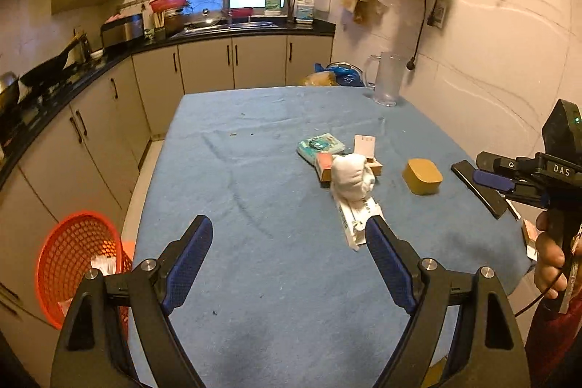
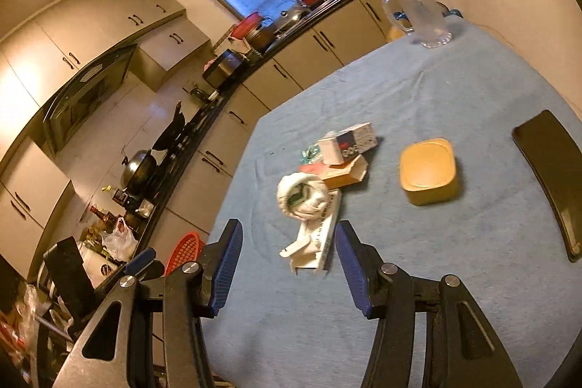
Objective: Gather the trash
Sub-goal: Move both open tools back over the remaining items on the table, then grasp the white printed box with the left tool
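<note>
The left hand-held gripper (image 1: 289, 233) hangs over the blue tabletop (image 1: 254, 170), jaws wide and empty. Beyond it lies a heap of trash: a crumpled white wrapper (image 1: 351, 179) on small boxes (image 1: 325, 166). A yellow container (image 1: 422, 176) sits beside it. An orange basket (image 1: 78, 260) stands off the left edge.

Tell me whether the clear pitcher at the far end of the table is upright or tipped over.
Upright. The clear pitcher stands on its base on the blue tablecloth, mouth upward, handle at its side. It looks empty, though that is hard to confirm.
</note>
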The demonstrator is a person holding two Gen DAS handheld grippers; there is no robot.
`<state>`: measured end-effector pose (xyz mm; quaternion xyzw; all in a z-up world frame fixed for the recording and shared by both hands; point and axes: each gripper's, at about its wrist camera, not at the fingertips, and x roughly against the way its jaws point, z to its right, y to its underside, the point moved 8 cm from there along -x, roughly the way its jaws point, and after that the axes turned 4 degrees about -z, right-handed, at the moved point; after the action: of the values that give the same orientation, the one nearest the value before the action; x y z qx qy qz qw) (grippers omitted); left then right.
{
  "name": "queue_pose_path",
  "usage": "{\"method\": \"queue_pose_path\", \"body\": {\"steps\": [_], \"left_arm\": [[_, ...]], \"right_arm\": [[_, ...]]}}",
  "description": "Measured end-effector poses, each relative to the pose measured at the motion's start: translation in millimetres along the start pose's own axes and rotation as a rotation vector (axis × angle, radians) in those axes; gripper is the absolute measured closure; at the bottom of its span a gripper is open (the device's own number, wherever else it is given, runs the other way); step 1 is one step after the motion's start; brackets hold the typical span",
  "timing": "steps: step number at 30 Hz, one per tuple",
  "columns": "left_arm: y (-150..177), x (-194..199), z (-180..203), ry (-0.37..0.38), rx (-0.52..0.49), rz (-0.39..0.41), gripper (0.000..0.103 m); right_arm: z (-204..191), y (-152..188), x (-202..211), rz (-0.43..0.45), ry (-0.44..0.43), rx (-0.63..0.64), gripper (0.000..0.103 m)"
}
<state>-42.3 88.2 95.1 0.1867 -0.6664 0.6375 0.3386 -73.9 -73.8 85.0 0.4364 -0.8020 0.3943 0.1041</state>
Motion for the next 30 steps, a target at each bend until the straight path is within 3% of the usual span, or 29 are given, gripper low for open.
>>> {"method": "queue_pose_path", "body": {"steps": [9, 13, 17, 22, 30], "left_arm": [[-15.2, 16.8, 18.8, 0.027, -0.036, 0.044, 0.018], [-19.8, 6.0, 27.7, 0.057, -0.058, 0.03, 0.018], [-17.1, -18.6, 32.0, 0.097, -0.054, -0.004, 0.018], [-12.5, -54.1, 35.3, 0.14, -0.041, -0.059, 0.018], [0.0, -102.4, 54.0, 0.198, -0.014, -0.168, 0.018]], "right_arm": [[-24.1, -5.4, 30.3, 0.053, -0.024, 0.062, 0.045], [-23.5, -15.7, 41.0, 0.113, 0.051, 0.099, 0.045], [9.7, -24.4, 30.7, 0.121, 0.178, 0.065, 0.044], [54.0, -30.0, 8.6, 0.082, 0.258, -0.013, 0.044], [93.4, -31.9, -20.2, 0.018, 0.3, -0.074, 0.04]]}}
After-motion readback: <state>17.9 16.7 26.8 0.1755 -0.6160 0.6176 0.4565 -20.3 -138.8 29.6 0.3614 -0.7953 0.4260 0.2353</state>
